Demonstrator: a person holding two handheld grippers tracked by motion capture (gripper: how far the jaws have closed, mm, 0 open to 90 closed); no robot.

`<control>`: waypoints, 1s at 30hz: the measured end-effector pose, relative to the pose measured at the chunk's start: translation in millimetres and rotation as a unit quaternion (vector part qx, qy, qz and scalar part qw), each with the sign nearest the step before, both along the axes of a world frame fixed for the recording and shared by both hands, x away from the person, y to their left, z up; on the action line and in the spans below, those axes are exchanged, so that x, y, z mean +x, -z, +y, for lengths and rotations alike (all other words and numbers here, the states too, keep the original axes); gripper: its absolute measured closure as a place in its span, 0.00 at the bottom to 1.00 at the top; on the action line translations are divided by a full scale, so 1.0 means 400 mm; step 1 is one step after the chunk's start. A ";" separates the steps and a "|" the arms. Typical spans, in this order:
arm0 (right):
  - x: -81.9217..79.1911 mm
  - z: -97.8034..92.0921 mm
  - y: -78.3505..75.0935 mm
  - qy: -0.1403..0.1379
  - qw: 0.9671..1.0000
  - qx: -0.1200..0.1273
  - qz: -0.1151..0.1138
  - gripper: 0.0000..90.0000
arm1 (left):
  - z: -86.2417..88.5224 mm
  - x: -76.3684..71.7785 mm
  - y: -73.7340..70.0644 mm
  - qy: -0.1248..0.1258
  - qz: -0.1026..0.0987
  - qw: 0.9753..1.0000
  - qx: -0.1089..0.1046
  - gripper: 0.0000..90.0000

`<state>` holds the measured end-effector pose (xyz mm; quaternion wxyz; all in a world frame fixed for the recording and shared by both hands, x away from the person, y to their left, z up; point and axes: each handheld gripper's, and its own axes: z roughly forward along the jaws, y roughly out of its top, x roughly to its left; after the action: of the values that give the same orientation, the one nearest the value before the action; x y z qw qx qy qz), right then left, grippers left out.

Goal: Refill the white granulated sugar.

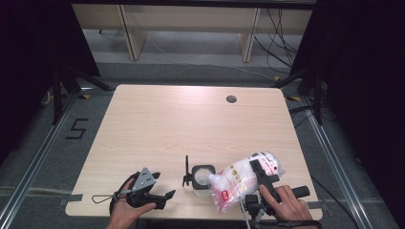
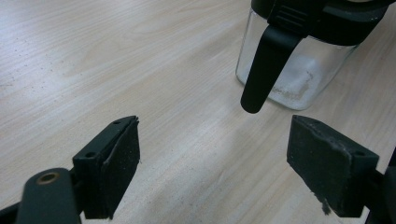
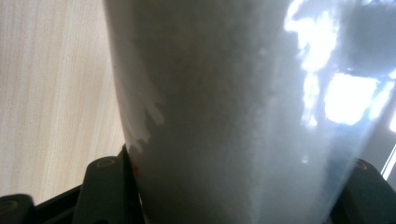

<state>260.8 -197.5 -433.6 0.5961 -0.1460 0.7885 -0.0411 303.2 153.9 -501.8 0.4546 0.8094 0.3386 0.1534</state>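
Observation:
A clear plastic bag (image 1: 239, 179) of white grains with red print lies tilted near the table's front right. Its lower end rests against a small glass jar (image 1: 202, 180) with a black rim. My right gripper (image 1: 261, 174) is shut across the bag's upper half. In the right gripper view the bag (image 3: 233, 93) sits squeezed between the jaws of my right gripper (image 3: 238, 186). My left gripper (image 1: 163, 185) stands open and empty at the front left, aimed at the jar. In the left gripper view the jar (image 2: 299, 70) with its hanging black latch (image 2: 264, 70) stands just beyond my left gripper (image 2: 215, 154).
The jar's black lid (image 1: 186, 171) stands swung up on its left side. The wooden table (image 1: 181, 124) has a round cable hole (image 1: 231, 99) at the back right. Black stands and cables flank the table on the floor.

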 end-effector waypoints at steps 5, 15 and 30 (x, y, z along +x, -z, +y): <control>-0.002 0.004 0.000 0.001 1.000 0.001 0.005 0.44 | -0.002 -0.002 0.001 -0.004 0.006 1.000 -0.007 0.19; -0.001 0.001 -0.001 0.005 1.000 0.011 0.006 0.44 | 0.000 -0.002 0.000 -0.005 0.006 1.000 -0.002 0.19; -0.001 -0.003 -0.005 0.006 1.000 0.009 0.004 0.45 | 0.001 -0.002 -0.001 -0.002 0.005 1.000 -0.004 0.19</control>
<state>260.3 -198.6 -431.4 0.5939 -0.1356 0.7922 -0.0369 302.5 154.2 -501.4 0.4556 0.8078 0.3431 0.1489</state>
